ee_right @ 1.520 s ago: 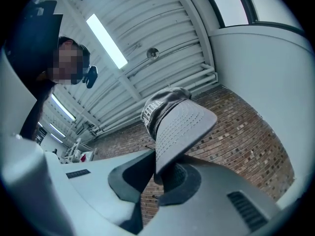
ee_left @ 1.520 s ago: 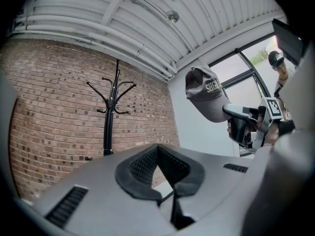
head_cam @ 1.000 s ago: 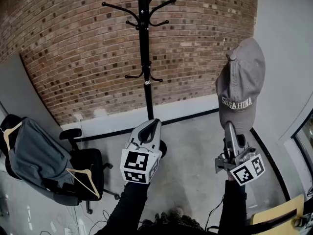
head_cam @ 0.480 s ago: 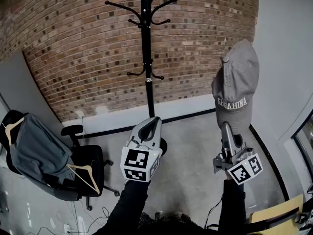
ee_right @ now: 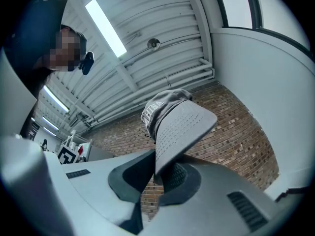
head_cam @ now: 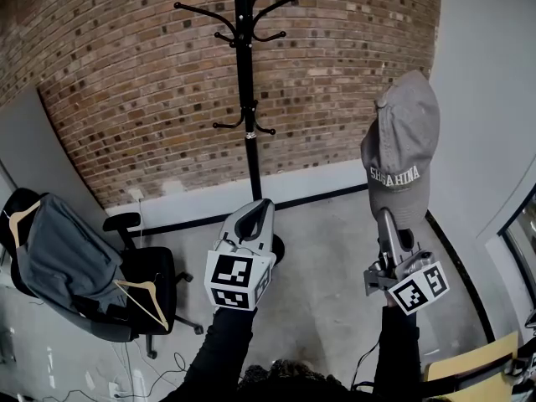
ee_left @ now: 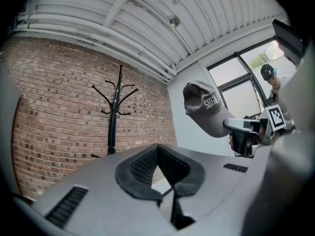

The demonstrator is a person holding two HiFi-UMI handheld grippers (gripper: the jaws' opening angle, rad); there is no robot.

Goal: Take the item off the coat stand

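The black coat stand [head_cam: 244,99] rises against the brick wall, and its hooks are bare in the head view. A grey cap [head_cam: 402,153] with white lettering hangs free in the air to the stand's right. My right gripper [head_cam: 387,223] is shut on the cap's brim from below. In the right gripper view the brim [ee_right: 179,127] is pinched between the dark pads [ee_right: 177,176]. My left gripper [head_cam: 265,204] is held lower, in front of the stand's base, shut with nothing in it. In the left gripper view, the stand [ee_left: 114,117] is at left and the cap [ee_left: 206,109] at right.
A black office chair [head_cam: 142,283] at the left carries a grey jacket [head_cam: 59,262] and wooden hangers [head_cam: 146,301]. A white wall [head_cam: 490,99] closes the right side, with a window edge lower right. A yellow board [head_cam: 469,365] lies at the bottom right corner.
My right gripper and the cap have drifted a little left. The left gripper has hardly moved.
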